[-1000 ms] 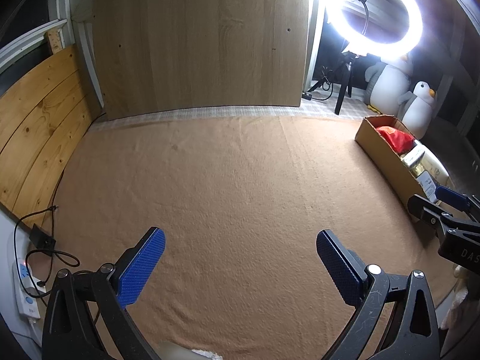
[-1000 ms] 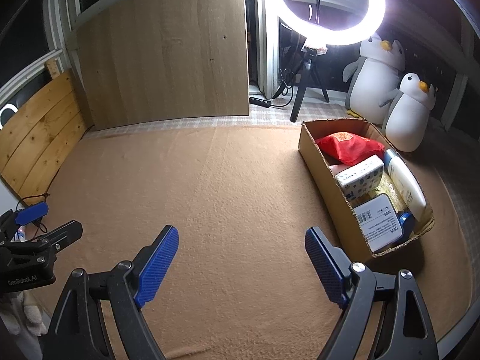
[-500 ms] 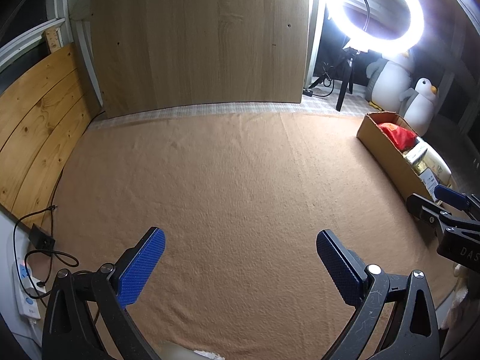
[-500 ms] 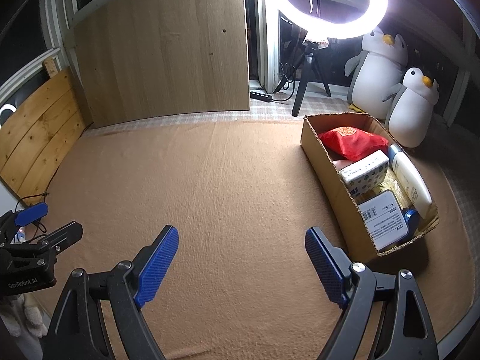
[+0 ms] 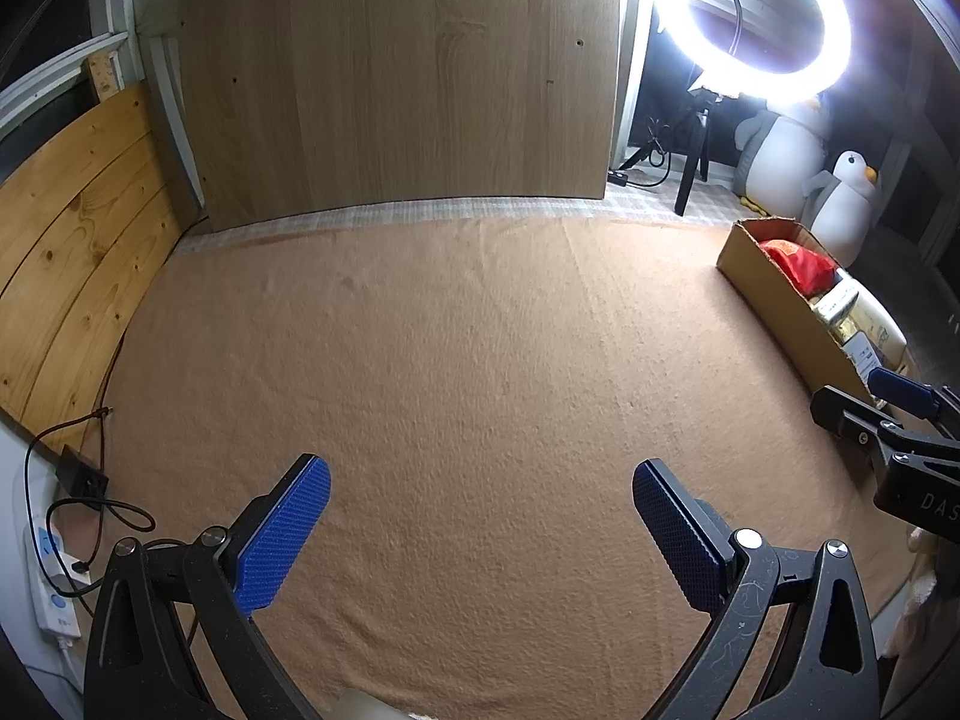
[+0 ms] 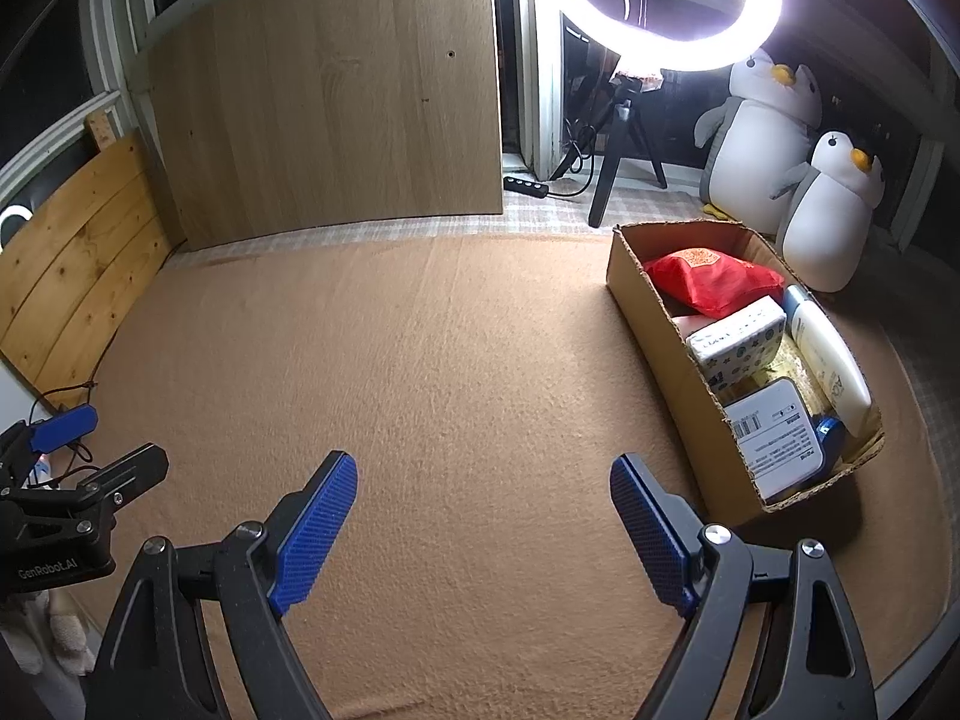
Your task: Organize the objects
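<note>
A tan blanket (image 6: 456,372) covered the whole work surface, with a checked cloth (image 6: 420,225) showing along its far edge. Behind stood a wooden panel (image 5: 396,78), pine boards (image 5: 66,240) on the left, and a lit ring light (image 6: 672,6) on a tripod with two plush penguins (image 6: 762,138) beside it. A power strip (image 5: 51,588) lay off the blanket's left edge.

The cardboard box (image 6: 666,348) sat at the right side of the blanket, packed — a red pouch (image 6: 714,282) at the far end, then a tissue pack (image 6: 738,342), a white bottle (image 6: 828,360) along the far wall, and a labelled white box (image 6: 774,438) nearest me.

I held my left gripper (image 5: 480,528) low over the bare blanket, jaws spread wide and empty. My right gripper (image 6: 480,522) hung level beside it — also gaping, nothing between its pads, the box just to its right.
</note>
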Motion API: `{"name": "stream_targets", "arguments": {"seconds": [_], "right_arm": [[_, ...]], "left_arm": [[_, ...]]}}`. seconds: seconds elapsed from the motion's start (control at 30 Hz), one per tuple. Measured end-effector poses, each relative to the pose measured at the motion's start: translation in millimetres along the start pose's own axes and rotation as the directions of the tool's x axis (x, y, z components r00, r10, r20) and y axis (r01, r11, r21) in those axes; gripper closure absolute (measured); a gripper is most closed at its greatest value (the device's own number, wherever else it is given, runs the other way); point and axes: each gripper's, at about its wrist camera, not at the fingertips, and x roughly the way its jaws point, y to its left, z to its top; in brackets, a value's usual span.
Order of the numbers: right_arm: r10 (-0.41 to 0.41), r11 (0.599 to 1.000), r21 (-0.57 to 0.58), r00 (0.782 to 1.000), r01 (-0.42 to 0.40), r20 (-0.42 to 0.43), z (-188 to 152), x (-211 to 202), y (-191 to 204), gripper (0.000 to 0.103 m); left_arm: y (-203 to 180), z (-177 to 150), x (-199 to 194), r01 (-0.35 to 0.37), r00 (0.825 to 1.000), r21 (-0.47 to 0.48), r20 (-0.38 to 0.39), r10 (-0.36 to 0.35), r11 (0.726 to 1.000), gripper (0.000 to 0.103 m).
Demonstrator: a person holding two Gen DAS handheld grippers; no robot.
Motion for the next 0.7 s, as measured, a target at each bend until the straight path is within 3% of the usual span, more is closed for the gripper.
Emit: {"name": "stream_targets", "arguments": {"seconds": [0.7], "right_arm": [[0.004,1.0,0.009,1.0,-0.003,-0.015,-1.3,4.0,-1.8,0.019]], "left_arm": [[0.8,-2.3,7.4,0.0,1.0,0.014,-0.017,0.0,1.0,0.001]]}}
